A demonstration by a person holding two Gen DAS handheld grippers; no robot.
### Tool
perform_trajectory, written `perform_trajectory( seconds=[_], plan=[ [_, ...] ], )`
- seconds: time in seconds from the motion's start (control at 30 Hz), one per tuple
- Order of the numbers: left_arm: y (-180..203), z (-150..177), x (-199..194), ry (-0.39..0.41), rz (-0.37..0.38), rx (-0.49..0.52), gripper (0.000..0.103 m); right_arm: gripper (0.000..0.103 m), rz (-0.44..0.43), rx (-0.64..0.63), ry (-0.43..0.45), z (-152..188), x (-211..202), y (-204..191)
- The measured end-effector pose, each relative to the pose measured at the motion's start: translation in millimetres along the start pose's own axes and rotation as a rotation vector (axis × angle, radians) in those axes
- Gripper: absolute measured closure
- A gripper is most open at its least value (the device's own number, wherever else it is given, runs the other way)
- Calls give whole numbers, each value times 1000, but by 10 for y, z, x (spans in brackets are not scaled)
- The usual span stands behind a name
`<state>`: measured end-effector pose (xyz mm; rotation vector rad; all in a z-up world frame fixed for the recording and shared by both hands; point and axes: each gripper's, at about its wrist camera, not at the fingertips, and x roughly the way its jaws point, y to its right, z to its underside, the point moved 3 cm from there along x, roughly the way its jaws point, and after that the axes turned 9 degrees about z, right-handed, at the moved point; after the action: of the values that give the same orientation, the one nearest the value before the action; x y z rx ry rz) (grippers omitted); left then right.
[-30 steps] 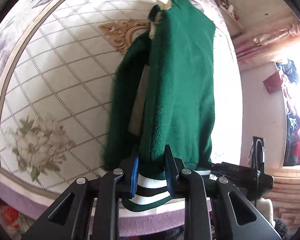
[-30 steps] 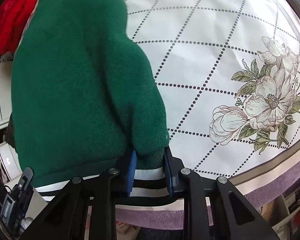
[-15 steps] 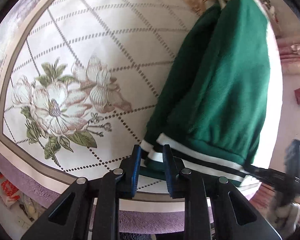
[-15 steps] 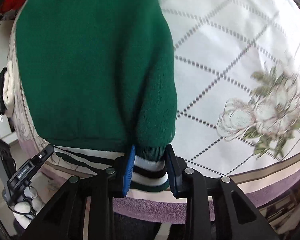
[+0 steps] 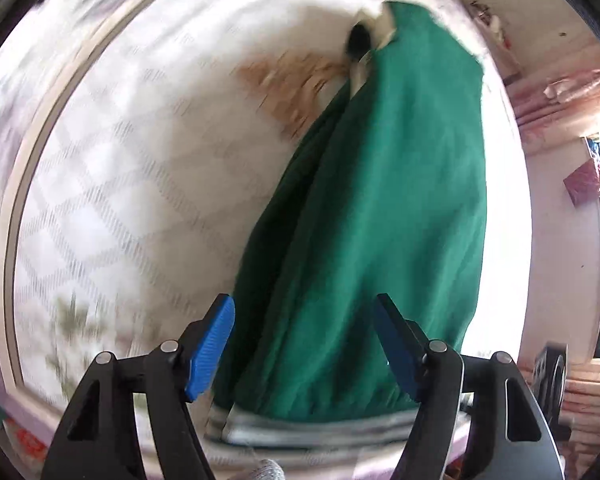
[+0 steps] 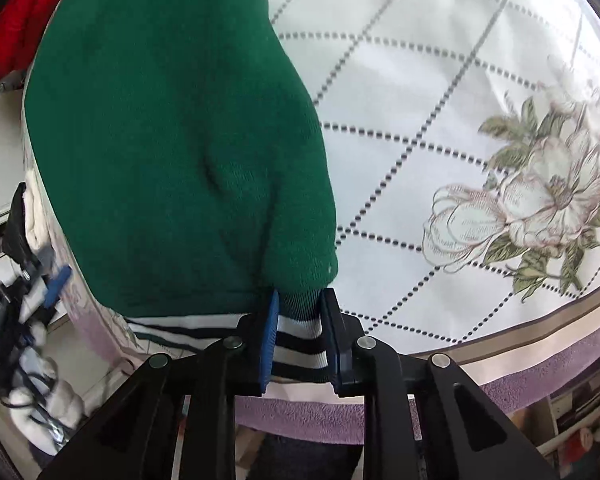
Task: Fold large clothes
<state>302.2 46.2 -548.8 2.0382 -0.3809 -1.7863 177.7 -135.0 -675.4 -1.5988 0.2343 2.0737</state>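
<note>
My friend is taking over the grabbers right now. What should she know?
Left gripper: jaws opening, pads clear of the green sweater, which lies between them.
Right gripper: jaws closing, pads pressing the striped hem.
The sweater lies lengthwise on the flowered bedspread, sides folded in, hem at the near edge of the bed.
Done: narrow fold laid down.
Left: probably let go on the right too, then fold it across its length.

The green jacket [image 6: 172, 152] covers one side of the bed [image 6: 440, 80]; the floral quilt beside it lies bare.
</note>
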Motion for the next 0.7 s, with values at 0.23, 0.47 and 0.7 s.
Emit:
perform_trajectory(
  seconds=[0.23,0.47,0.7],
  plan=[
    [455,-1052,688,49,-90,63,34,79,140,37,146,-35,-257,-67],
    [32,-1169,1260,-93,-125,21,4,79,81,131,182,-263,-182,-173],
    [-61,-373,240,-63,-116,82,7,77,-61,96,89,-90,-89,-76]
  ],
)
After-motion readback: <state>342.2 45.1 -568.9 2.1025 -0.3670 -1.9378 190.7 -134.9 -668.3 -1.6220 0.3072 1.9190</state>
